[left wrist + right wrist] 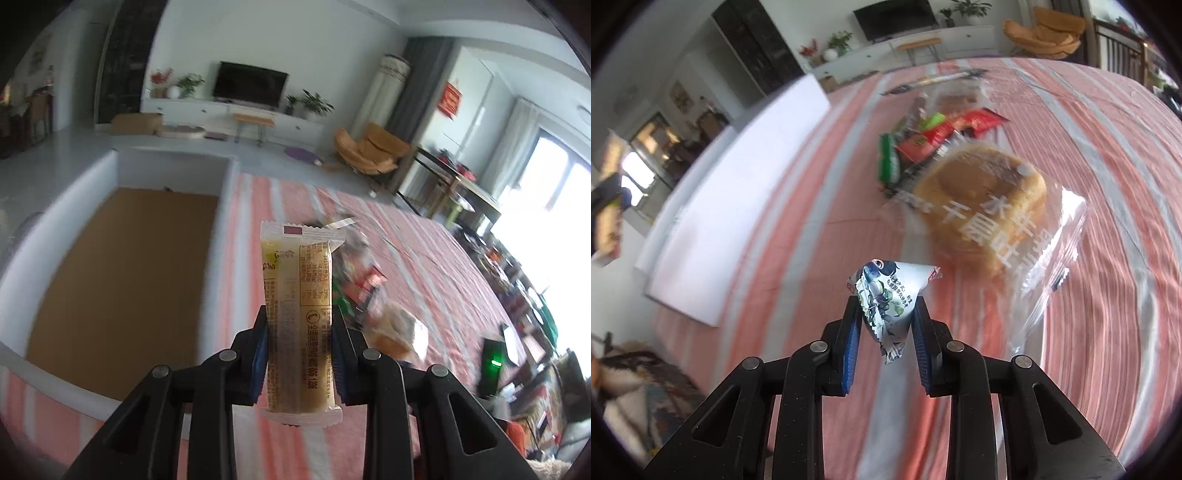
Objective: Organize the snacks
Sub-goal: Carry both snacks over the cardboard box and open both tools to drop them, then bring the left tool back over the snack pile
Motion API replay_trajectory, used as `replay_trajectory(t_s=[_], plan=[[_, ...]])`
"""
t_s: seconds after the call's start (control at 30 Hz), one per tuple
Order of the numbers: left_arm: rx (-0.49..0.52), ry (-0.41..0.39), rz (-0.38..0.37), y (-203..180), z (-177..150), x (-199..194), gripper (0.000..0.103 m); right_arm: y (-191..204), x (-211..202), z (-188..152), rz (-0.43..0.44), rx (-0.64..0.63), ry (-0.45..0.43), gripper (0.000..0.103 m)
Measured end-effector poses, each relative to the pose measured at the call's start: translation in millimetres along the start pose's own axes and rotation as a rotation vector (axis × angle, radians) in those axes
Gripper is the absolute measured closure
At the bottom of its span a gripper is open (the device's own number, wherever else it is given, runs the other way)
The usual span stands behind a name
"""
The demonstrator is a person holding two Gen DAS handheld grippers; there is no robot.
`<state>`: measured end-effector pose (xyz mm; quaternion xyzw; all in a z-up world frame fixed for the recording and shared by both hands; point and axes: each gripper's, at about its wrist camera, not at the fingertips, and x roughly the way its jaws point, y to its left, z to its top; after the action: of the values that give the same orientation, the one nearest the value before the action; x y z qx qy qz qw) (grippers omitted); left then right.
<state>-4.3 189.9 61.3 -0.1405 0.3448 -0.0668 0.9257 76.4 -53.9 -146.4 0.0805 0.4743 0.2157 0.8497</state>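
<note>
Above the striped bed (pixel 424 258), left hand-held gripper (pixel 300 317) clamps a yellow snack bar (pixel 299 295) and right hand-held gripper (pixel 884 306) pinches a blue candy packet (pixel 886 291), both probably bound next for the box (pixel 122 280).

From my left wrist view the pile of snacks (pixel 354 284) on the striped cloth (pixel 424 266) is smeared by blur; I can't read any wrapper there. The yellow bar (pixel 301 317) hides part of that pile, and its small print is too fine for me. The box (pixel 122 266) is cut off at the left edge. On my right wrist view the bun packet (pixel 990 206) and red packet (pixel 945 133) are blurred, lettering only partly legible
</note>
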Motion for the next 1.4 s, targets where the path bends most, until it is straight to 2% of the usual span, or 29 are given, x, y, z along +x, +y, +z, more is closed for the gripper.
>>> replay_trajectory(t_s=[0.13, 0.3, 0.4, 0.43, 0.5, 0.53, 0.57, 0.63, 0.67, 0.73, 0.87, 0.93, 0.97, 1.0, 1.03, 1.1, 1.13, 1.2, 1.27, 1.4], plan=[[-0.037, -0.04, 0.112, 39.4, 11.9, -11.0, 0.074, 25.3, -26.0, 18.4, 0.129, 0.019, -0.053, 0.076], [-0.108, -0.043, 0.302, 104.5, 12.1, -12.3, 0.074, 107.6, -41.2, 60.8, 0.294, -0.103, -0.096, 0.075], [-0.14, -0.016, 0.393, 134.3, 3.8, -11.4, 0.074, 171.7, -28.0, 86.9, 0.383, -0.179, -0.086, 0.074], [-0.15, 0.005, 0.418, 141.9, 1.7, -9.2, 0.073, 186.3, -19.8, 92.6, 0.393, -0.192, -0.072, 0.069], [-0.174, 0.059, 0.488, 155.5, -2.5, -2.0, 0.056, 210.5, 5.1, 103.3, 0.37, -0.195, -0.01, 0.047], [-0.184, 0.075, 0.517, 159.7, -5.0, -0.4, 0.035, 212.0, 11.7, 104.8, 0.359, -0.18, 0.0, 0.039], [-0.185, 0.079, 0.536, 159.0, -7.6, 1.1, 0.021, 209.1, 15.6, 104.7, 0.36, -0.166, 0.0, 0.039], [-0.161, 0.053, 0.54, 151.5, -13.2, 0.3, 0.019, 189.0, 15.8, 93.6, 0.346, -0.152, -0.02, 0.039], [-0.152, 0.049, 0.532, 147.5, -14.1, 1.6, 0.019, 177.8, 12.6, 84.6, 0.322, -0.151, -0.03, 0.034], [-0.14, 0.029, 0.498, 134.9, -12.2, 4.3, 0.019, 136.8, 16.1, 63.3, 0.255, -0.13, -0.015, 0.033], [-0.127, -0.075, 0.352, 99.0, 2.9, 13.4, 0.017, 46.2, 29.4, 17.8, 0.192, -0.016, 0.094, 0.033], [-0.107, -0.1, 0.28, 80.6, 9.5, 22.3, 0.014, -0.4, 36.7, 3.5, 0.111, 0.047, 0.132, 0.032], [-0.092, -0.104, 0.249, 72.0, 13.6, 28.8, 0.013, -16.1, 39.2, 3.2, 0.081, 0.07, 0.134, 0.032], [-0.068, -0.097, 0.225, 61.2, 16.8, 38.4, 0.013, -35.9, 35.0, 6.8, 0.088, 0.099, 0.093, 0.038], [-0.044, -0.084, 0.215, 51.9, 20.1, 48.1, 0.013, -48.1, 28.8, 12.2, 0.027, 0.115, 0.056, 0.037], [0.025, -0.054, 0.227, 31.0, 24.3, 68.7, 0.013, -73.5, 10.6, 27.9, -0.196, 0.147, -0.068, 0.036], [0.056, -0.04, 0.244, 23.9, 24.5, 76.6, 0.013, -85.2, 0.0, 32.8, -0.245, 0.18, -0.13, 0.035], [0.105, -0.01, 0.288, 13.3, 22.9, 90.2, 0.013, -104.6, -19.1, 35.6, -0.284, 0.246, -0.207, 0.034], [0.107, -0.005, 0.325, 9.5, 22.9, 94.1, 0.013, -117.7, -33.6, 27.3, -0.298, 0.275, -0.255, 0.034], [0.063, -0.103, 0.433, 15.0, 21.2, 84.4, 0.013, -128.5, -35.7, -13.1, -0.442, 0.282, -0.238, 0.034]])
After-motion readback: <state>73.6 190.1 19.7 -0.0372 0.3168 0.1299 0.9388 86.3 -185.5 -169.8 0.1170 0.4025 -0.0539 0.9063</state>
